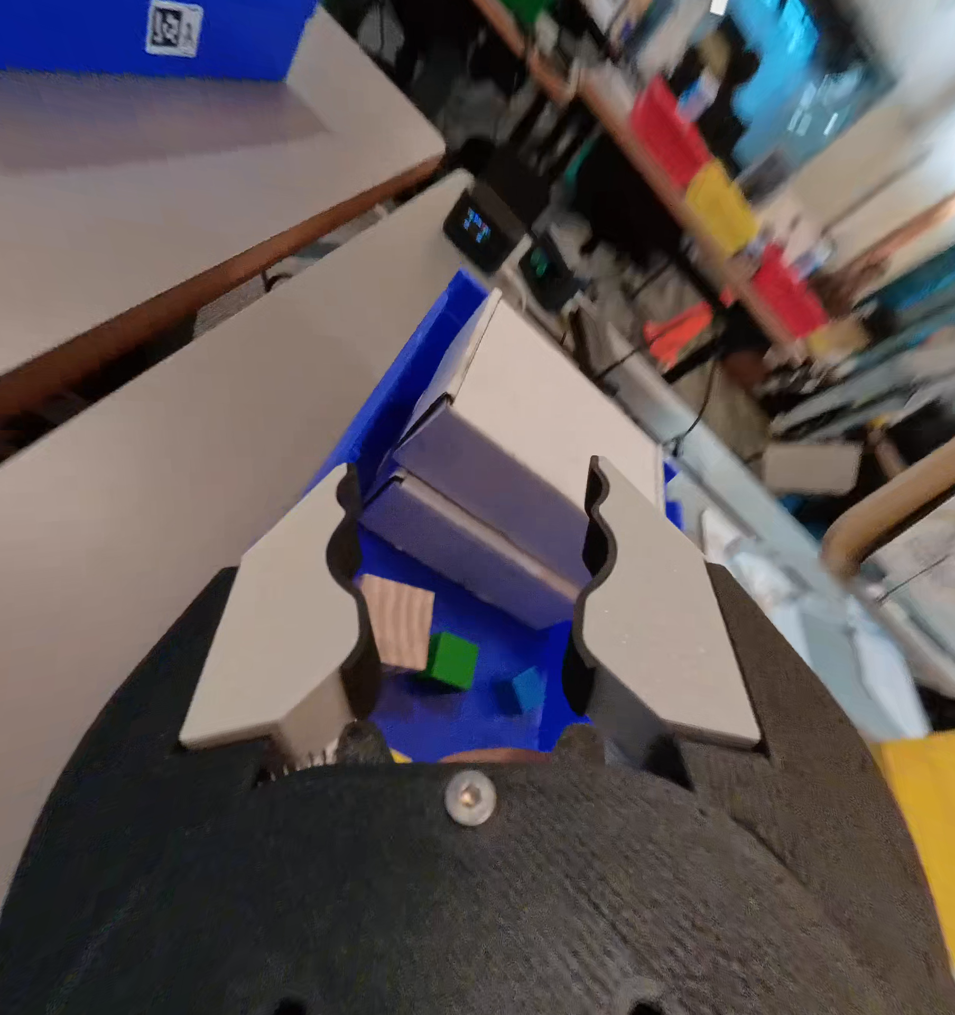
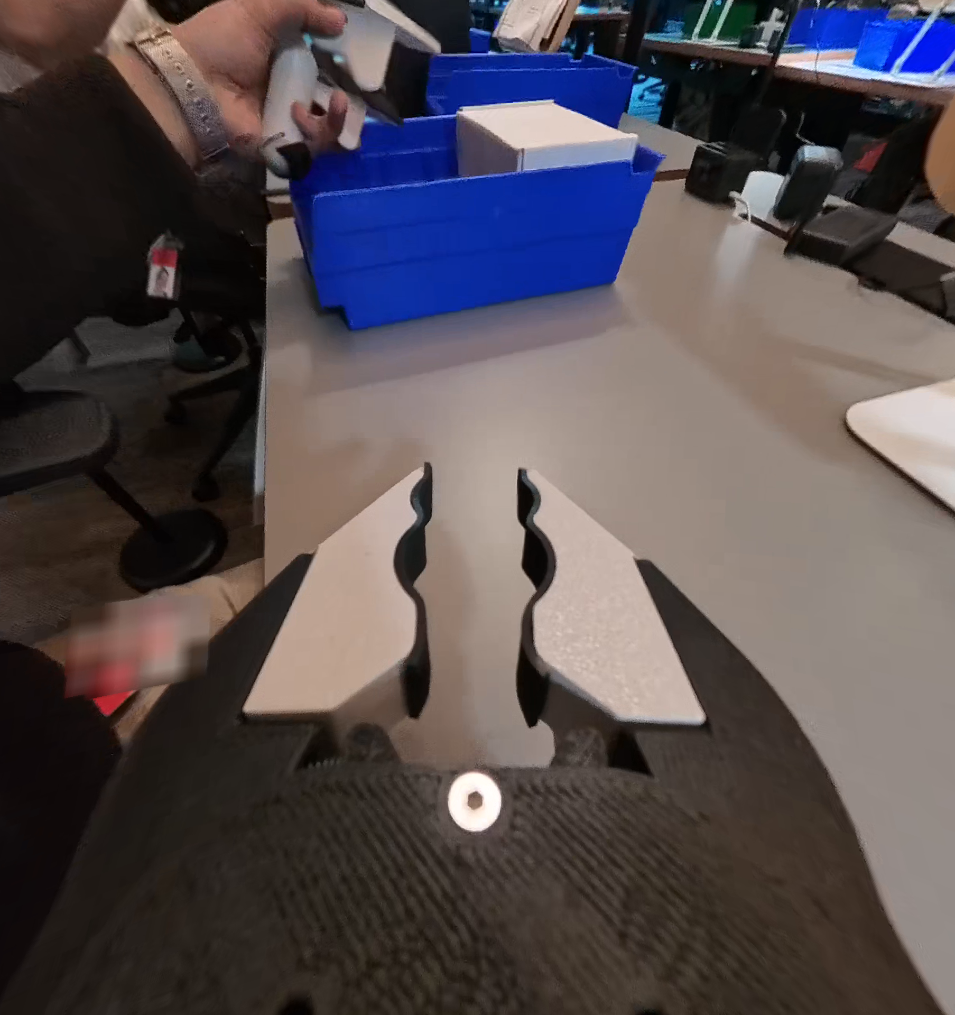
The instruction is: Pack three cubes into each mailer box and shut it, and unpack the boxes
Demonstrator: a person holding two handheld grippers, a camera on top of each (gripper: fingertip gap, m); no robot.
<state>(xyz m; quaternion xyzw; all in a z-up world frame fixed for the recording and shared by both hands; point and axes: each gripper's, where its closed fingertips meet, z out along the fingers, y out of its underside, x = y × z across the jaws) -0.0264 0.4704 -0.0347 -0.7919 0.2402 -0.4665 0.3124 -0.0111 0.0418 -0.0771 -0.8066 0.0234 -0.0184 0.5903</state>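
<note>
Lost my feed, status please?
Left tool open over blue bin; right tool open, empty. Mailer boxes, loose cubes inside. Nothing obstructing.

Table: grey top [image 2: 683,439] with a brown edge; it carried the other items
Blue bin: nearest one [image 2: 464,247] stood on the table; a second blue bin [image 2: 530,82] sat just behind it
White board: rounded corner [image 2: 925,434] lay at the table's right edge, well apart from the bins
Black devices: small dark units [image 2: 716,165] with cables rested near the far right of the table; one [image 1: 483,228] showed a lit screen
Office chair: black base [image 2: 173,544] stood on the floor left of the table
Shelving: blurred red [image 1: 667,132] and yellow [image 1: 722,206] bins lined wooden shelves
Yellow sheet: [image 1: 942,835] lay at the lower right in the left wrist view
</note>
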